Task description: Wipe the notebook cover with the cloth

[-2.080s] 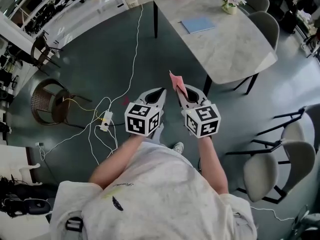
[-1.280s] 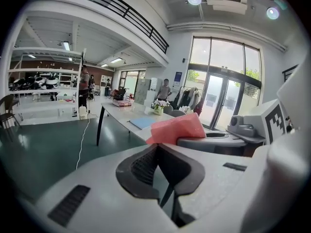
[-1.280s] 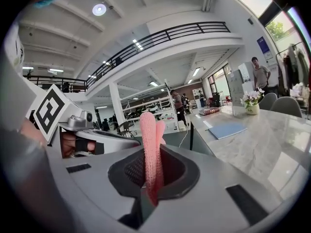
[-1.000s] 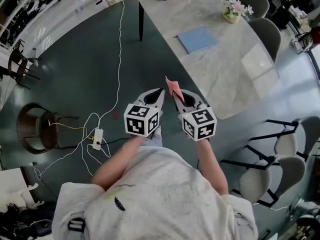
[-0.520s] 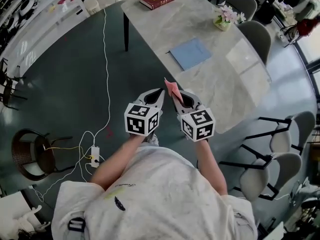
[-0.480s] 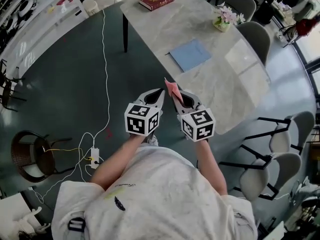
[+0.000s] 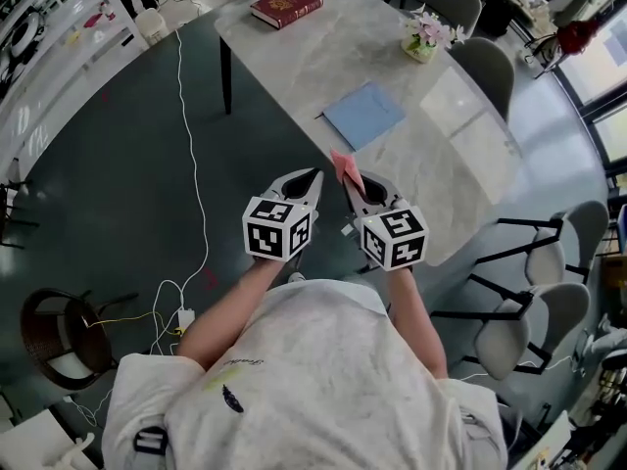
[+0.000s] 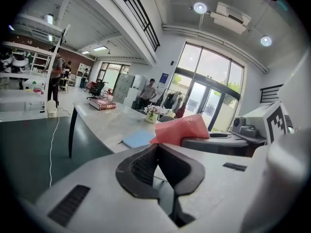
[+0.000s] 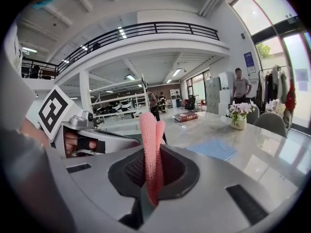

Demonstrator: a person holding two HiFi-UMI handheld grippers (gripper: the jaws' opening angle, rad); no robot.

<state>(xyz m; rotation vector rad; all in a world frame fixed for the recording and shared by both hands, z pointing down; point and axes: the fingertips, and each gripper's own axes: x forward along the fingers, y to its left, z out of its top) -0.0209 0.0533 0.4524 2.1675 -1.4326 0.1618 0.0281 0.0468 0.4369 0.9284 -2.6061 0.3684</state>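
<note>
The blue notebook (image 7: 364, 115) lies flat on the marble table (image 7: 323, 52), ahead of both grippers; it also shows in the left gripper view (image 8: 138, 139) and the right gripper view (image 9: 214, 149). A pink cloth (image 7: 346, 165) sticks up out of my right gripper (image 7: 352, 179), which is shut on it; the folded cloth (image 9: 151, 149) stands upright between the jaws. My left gripper (image 7: 309, 177) is shut with nothing in it, level with the right one, and the pink cloth (image 8: 181, 129) shows past its tip. Both grippers hang over the floor just short of the table's near edge.
A red book (image 7: 285, 5) lies at the table's far end, a small pot of flowers (image 7: 423, 37) near its right side. Grey chairs (image 7: 534, 321) stand to the right. White cables and a power strip (image 7: 185, 316) trail over the dark floor at left.
The view has closed in on the table: notebook and table edge now sit nearer the grippers. Both grippers keep their pose, the cloth still held in the right one.
</note>
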